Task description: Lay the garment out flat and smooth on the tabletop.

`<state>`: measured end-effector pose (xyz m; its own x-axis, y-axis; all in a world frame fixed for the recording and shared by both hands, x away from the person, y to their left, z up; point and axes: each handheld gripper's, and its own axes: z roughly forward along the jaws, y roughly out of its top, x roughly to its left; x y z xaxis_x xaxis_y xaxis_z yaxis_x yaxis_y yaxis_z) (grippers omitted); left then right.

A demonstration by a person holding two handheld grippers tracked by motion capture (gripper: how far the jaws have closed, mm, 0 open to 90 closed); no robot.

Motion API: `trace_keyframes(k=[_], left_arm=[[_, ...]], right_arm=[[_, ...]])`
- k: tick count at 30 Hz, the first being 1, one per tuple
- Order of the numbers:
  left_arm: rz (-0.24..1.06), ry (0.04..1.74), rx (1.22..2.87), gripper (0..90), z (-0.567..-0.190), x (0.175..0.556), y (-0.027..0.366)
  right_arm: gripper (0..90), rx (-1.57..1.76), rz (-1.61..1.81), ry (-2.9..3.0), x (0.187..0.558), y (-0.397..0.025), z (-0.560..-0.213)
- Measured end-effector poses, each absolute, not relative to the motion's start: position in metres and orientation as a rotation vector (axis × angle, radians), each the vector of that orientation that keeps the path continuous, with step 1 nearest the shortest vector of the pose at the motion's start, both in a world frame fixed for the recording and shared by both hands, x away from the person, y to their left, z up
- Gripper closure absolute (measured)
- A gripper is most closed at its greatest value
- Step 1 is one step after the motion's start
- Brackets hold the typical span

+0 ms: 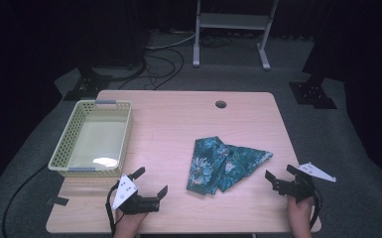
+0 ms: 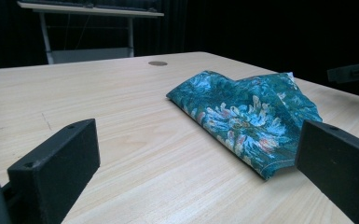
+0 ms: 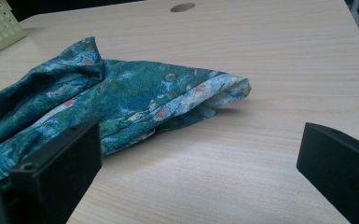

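Note:
A folded teal cloth with a flower print (image 1: 223, 163) lies right of the table's middle; it also appears in the left gripper view (image 2: 247, 112) and the right gripper view (image 3: 116, 102). My left gripper (image 1: 151, 182) rests open near the front edge, left of the cloth, with nothing between its jaws. At the cloth's right corner my right gripper (image 1: 281, 173) stands open and apart from the fabric. From each gripper's own view, its two black jaws sit wide apart, the left gripper (image 2: 196, 158) facing the cloth's folded edge and the right gripper (image 3: 198, 161) facing its pointed corner.
A pale yellow perforated basket (image 1: 74, 129) stands at the table's left side, with nothing inside it. A round cable hole (image 1: 221, 104) sits near the far edge. Bare wood (image 1: 178, 119) lies between basket and cloth. A white stand (image 1: 230, 22) is on the floor beyond.

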<state>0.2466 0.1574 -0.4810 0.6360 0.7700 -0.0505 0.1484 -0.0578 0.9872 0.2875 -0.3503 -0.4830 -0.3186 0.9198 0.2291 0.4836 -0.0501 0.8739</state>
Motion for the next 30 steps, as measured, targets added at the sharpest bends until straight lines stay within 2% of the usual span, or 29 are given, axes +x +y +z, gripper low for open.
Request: trace_keyframes(k=[7, 30], left_arm=[[0.622, 0.778, 1.580, 0.0, -0.4810, 0.2447, 0.1557], [0.501, 0.797, 1.650, 0.0, -0.4787, 0.2478, 0.1546]], right_arm=[[0.0, 1.481, 1.334, 1.806, 0.2878, -0.3498, -0.4830], [0.0, 1.496, 1.331, 1.806, 0.2885, -0.3500, -0.4831]])
